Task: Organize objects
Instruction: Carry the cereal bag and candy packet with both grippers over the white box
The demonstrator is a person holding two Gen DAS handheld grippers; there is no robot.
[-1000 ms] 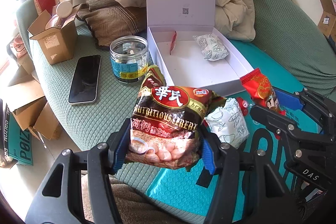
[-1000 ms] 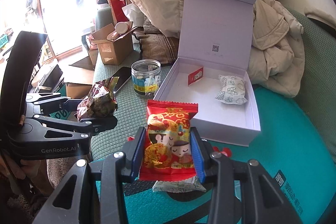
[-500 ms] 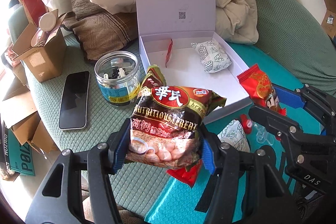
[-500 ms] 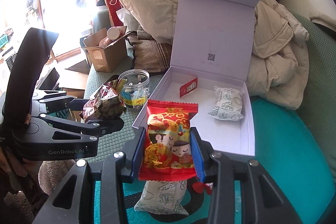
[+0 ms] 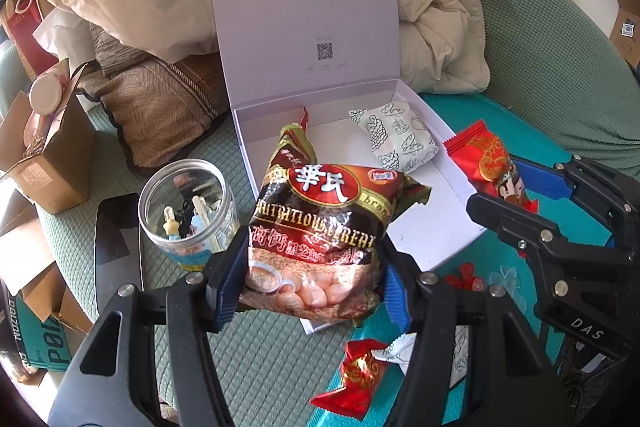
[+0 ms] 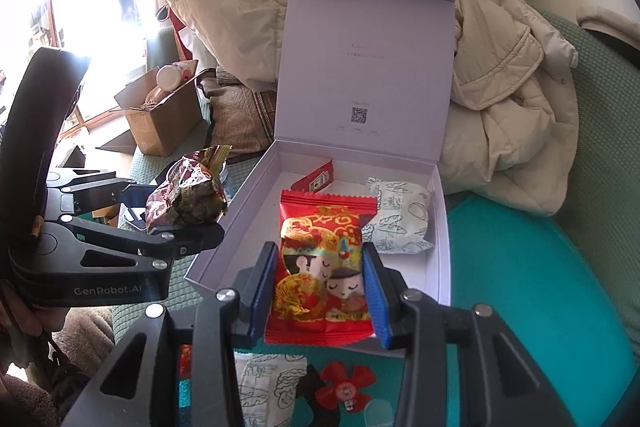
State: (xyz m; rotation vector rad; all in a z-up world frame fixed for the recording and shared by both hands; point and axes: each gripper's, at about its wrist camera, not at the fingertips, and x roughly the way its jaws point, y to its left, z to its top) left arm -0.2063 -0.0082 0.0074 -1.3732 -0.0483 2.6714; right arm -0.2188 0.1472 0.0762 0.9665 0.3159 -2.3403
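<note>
The left gripper (image 5: 310, 267) is closed on a brown cereal packet (image 5: 320, 239), and the right gripper (image 6: 320, 287) is closed on a red snack packet (image 6: 322, 267). Both packets hang above the near part of the open white box (image 6: 240, 223). In the right wrist view, a white patterned packet (image 6: 400, 219) lies in the box at about 1 o'clock from the red one, and a small red sachet (image 6: 314, 179) leans at 12 o'clock near the back wall.

The main risk, I think, is collision: the two grippers are near each other over the same box, so if both go down together the fingers or the packets can hit. The cereal packet is large and soft and is gripped only at its lower part, so it can swing or slip out. If it is released too near the front wall, it may catch the rim and fall outside. The glass jar (image 5: 188, 211) stands just beside the box at 9 o'clock from the cereal packet in the left wrist view, and a sideways move could knock it.

Compared with one second ago, both grippers are closer to the box, and the red packet now covers part of its floor. Whether the packets are already fully past the front wall I cannot say surely.
</note>
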